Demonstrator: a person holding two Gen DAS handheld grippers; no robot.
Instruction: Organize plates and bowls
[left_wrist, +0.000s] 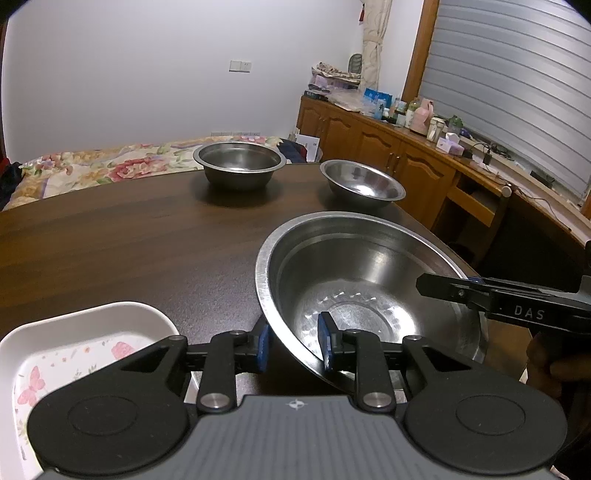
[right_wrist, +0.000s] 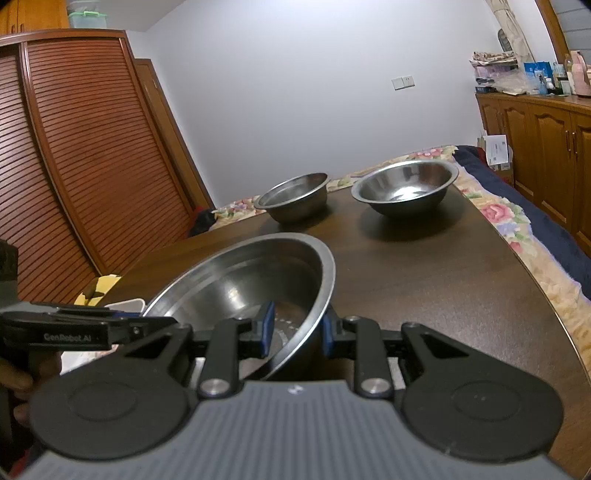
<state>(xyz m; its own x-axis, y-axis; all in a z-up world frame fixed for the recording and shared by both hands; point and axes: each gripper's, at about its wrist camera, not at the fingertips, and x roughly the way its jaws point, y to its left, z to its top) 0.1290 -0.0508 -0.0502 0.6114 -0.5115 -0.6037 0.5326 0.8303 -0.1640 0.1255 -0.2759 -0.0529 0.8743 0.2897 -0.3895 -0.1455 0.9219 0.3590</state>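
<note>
Large round stainless-steel bowl (left_wrist: 369, 295) is gripped from both sides, tilted and near the front edge of the dark brown wooden tabletop (left_wrist: 129, 251); the left gripper (left_wrist: 293, 341) has its blue-padded fingers (left_wrist: 325, 343) narrowed onto the bowl's near-left rim, one pad inside the wall and one outside; the right gripper (right_wrist: 295, 328) pinches the opposite rim in the same way, its fingers (right_wrist: 266, 326) straddling the thin steel wall; whether the bowl's base touches the tabletop I cannot tell; just left of the left gripper lies a white rectangular dish with a pink butterfly and flower print (left_wrist: 74, 350); further back on the tabletop stand two smaller stainless-steel bowls, a flat-bottomed one (left_wrist: 239, 162) and a rounder one (left_wrist: 362, 182), near each other but apart; beyond the tabletop a bed with a floral cover (left_wrist: 92, 170) shows.
</note>
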